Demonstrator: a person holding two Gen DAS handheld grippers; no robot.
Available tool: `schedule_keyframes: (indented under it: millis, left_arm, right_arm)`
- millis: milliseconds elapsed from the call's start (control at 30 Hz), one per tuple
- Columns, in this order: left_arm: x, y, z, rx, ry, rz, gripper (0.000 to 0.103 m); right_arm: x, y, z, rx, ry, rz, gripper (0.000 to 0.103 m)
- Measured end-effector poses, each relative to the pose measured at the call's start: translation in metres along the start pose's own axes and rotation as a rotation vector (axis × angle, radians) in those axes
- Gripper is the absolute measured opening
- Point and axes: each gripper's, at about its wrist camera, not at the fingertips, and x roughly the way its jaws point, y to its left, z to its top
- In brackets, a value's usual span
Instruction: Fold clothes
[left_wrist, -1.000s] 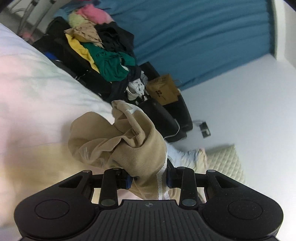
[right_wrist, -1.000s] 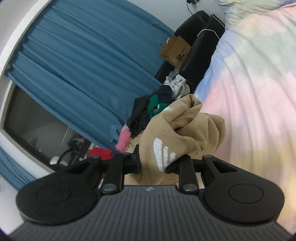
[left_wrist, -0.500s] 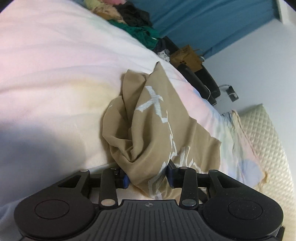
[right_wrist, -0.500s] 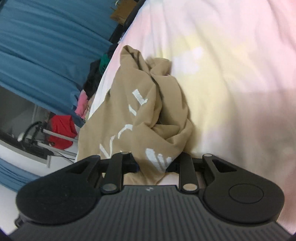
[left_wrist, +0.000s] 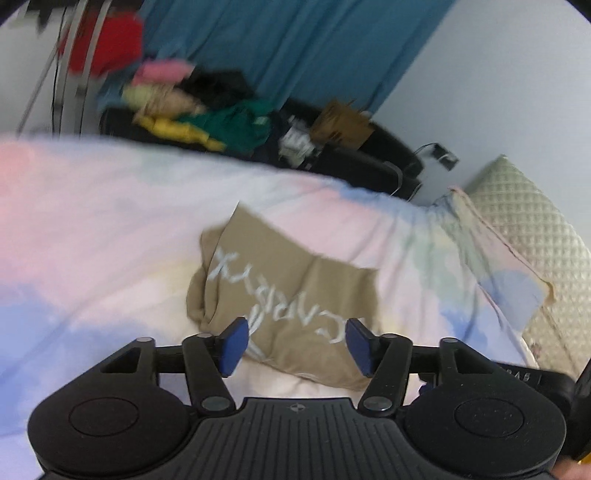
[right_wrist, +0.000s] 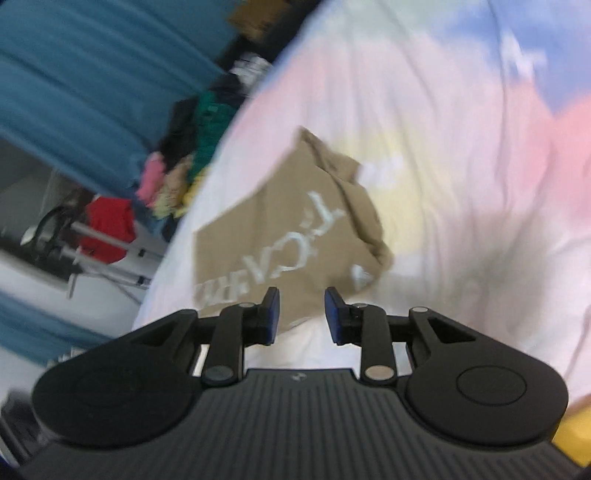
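Observation:
A tan garment (left_wrist: 280, 291) with white lettering lies loosely spread on the pastel bed sheet (left_wrist: 92, 229), one side bunched into folds. My left gripper (left_wrist: 295, 345) hovers over its near edge, open, blue pads apart, holding nothing. In the right wrist view the same tan garment (right_wrist: 280, 236) lies ahead on the bed sheet (right_wrist: 461, 147). My right gripper (right_wrist: 301, 319) is open just above the garment's near edge, with nothing between its fingers.
A pile of mixed clothes (left_wrist: 207, 118) sits on dark furniture beyond the bed, by a brown paper bag (left_wrist: 341, 123) and a blue curtain (left_wrist: 295, 48). A quilted pillow (left_wrist: 535, 236) lies at the right. A red item (right_wrist: 107, 229) hangs on a stand.
Both grippers held the tan garment lifted, lowered it onto the bed, then opened and let go. The garment now lies on the sheet and both grippers have drawn back slightly.

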Motion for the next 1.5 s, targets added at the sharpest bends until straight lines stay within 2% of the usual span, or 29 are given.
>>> schedule_keyframes:
  millis: [33, 100, 133, 233, 300, 433, 733, 933, 1100, 1367, 1500]
  left_arm:
    - [-0.016, -0.009, 0.001, 0.023, -0.021, 0.005, 0.075]
    - [-0.048, -0.026, 0.003, 0.070, -0.064, 0.014, 0.088]
    - [-0.063, -0.034, 0.004, 0.093, -0.085, 0.018, 0.093]
    - [-0.111, -0.060, 0.006, 0.163, -0.148, 0.032, 0.103]
    - [-0.140, -0.073, 0.007, 0.200, -0.186, 0.038, 0.103]
    - [-0.178, -0.082, -0.013, 0.241, -0.244, 0.061, 0.103]
    - [-0.265, -0.101, -0.060, 0.333, -0.374, 0.115, 0.103]
    - [-0.278, -0.094, -0.099, 0.375, -0.406, 0.114, 0.103]
    - [-0.280, -0.083, -0.123, 0.391, -0.435, 0.138, 0.103]
    - [-0.274, -0.061, -0.149, 0.395, -0.438, 0.173, 0.103]
    - [-0.270, -0.046, -0.159, 0.377, -0.433, 0.173, 0.103]
  right_arm:
    - [-0.012, 0.008, 0.002, -0.029, -0.016, 0.020, 0.044]
    - [-0.037, 0.024, 0.005, -0.080, -0.055, 0.061, 0.091]
    - [-0.051, 0.030, 0.006, -0.099, -0.083, 0.082, 0.096]
    - [-0.089, 0.055, 0.005, -0.208, -0.133, 0.111, 0.094]
    - [-0.112, 0.070, -0.001, -0.286, -0.162, 0.101, 0.094]
    - [-0.152, 0.089, -0.020, -0.404, -0.242, 0.098, 0.094]
    - [-0.215, 0.089, -0.083, -0.570, -0.403, 0.153, 0.094]
    - [-0.226, 0.077, -0.120, -0.627, -0.448, 0.166, 0.094]
    - [-0.225, 0.070, -0.144, -0.670, -0.488, 0.144, 0.094]
    - [-0.205, 0.059, -0.175, -0.722, -0.527, 0.082, 0.094]
    - [-0.188, 0.051, -0.186, -0.727, -0.507, 0.052, 0.094]
